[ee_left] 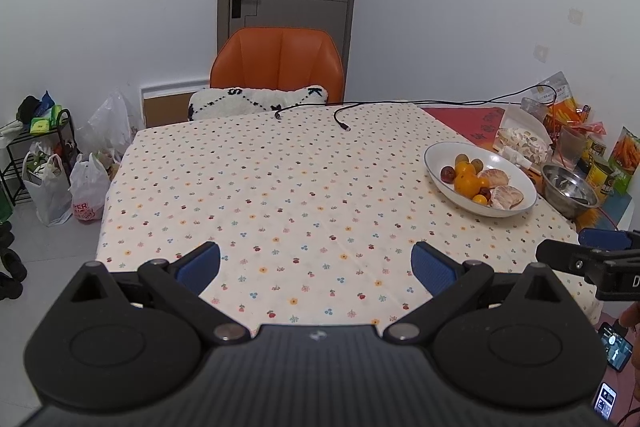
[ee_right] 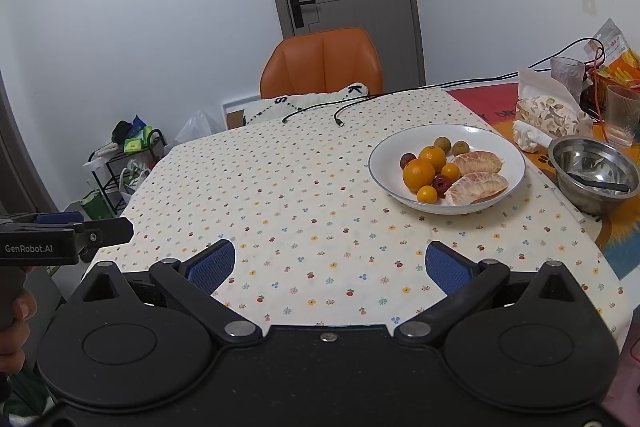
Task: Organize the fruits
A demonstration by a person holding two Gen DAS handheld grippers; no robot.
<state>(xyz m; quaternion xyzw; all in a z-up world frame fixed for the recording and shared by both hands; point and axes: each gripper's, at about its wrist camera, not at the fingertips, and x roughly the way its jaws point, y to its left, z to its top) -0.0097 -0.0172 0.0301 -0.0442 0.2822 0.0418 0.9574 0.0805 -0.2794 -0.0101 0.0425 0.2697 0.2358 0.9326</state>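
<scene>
Several oranges and peeled segments fill the white bowl at 2 o'clock; a steel bowl holds a spoon; both tools gape apart over the bench.

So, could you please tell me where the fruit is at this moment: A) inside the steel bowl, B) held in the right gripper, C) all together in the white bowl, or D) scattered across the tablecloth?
C: the oranges, peeled segments and small fruits all sit in the white bowl, while the steel bowl holds only a utensil and both grippers are open and empty.
</scene>
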